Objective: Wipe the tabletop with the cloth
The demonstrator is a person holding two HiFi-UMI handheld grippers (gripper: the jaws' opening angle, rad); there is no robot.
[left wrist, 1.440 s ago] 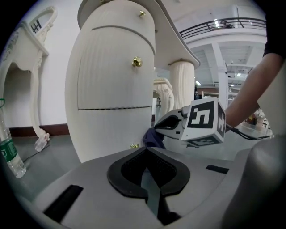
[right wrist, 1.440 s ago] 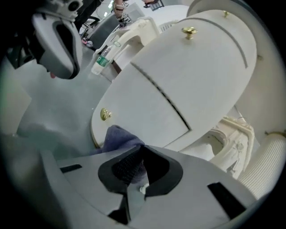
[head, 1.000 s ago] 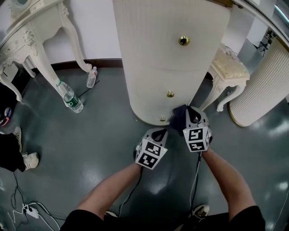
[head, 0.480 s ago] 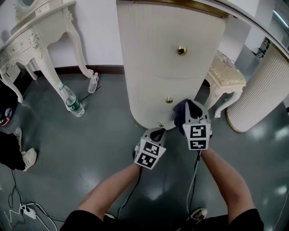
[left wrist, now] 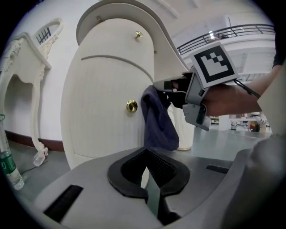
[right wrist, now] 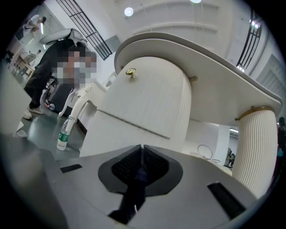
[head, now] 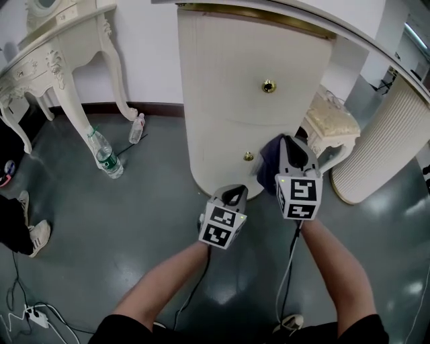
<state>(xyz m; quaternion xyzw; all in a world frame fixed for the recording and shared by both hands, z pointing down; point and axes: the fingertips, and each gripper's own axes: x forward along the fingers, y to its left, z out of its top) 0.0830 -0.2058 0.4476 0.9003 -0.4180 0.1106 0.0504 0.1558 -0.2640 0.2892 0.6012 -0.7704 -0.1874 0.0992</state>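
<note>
A dark blue cloth (head: 267, 169) hangs from my right gripper (head: 287, 142), which is shut on it in front of the cream rounded cabinet (head: 228, 101), below its gold-trimmed tabletop (head: 269, 15). In the right gripper view a twist of the cloth (right wrist: 134, 192) runs down from the closed jaws of the right gripper (right wrist: 142, 150). My left gripper (head: 233, 193) is lower and to the left, near the cabinet's foot, shut with nothing in it. From the left gripper view the cloth (left wrist: 158, 118) dangles beside a gold knob (left wrist: 131, 106), beyond the left gripper (left wrist: 146, 154).
Two water bottles (head: 104, 151) (head: 136, 121) lie on the grey floor at left, near an ornate white table (head: 60, 54). A cushioned stool (head: 329, 117) and a fluted column (head: 383, 141) stand to the right. Cables (head: 33, 312) trail at lower left. A person (right wrist: 58, 71) stands farther off.
My right gripper has risen with the cloth along the cabinet front. The left gripper has hardly moved. The head view has tilted up a little.
</note>
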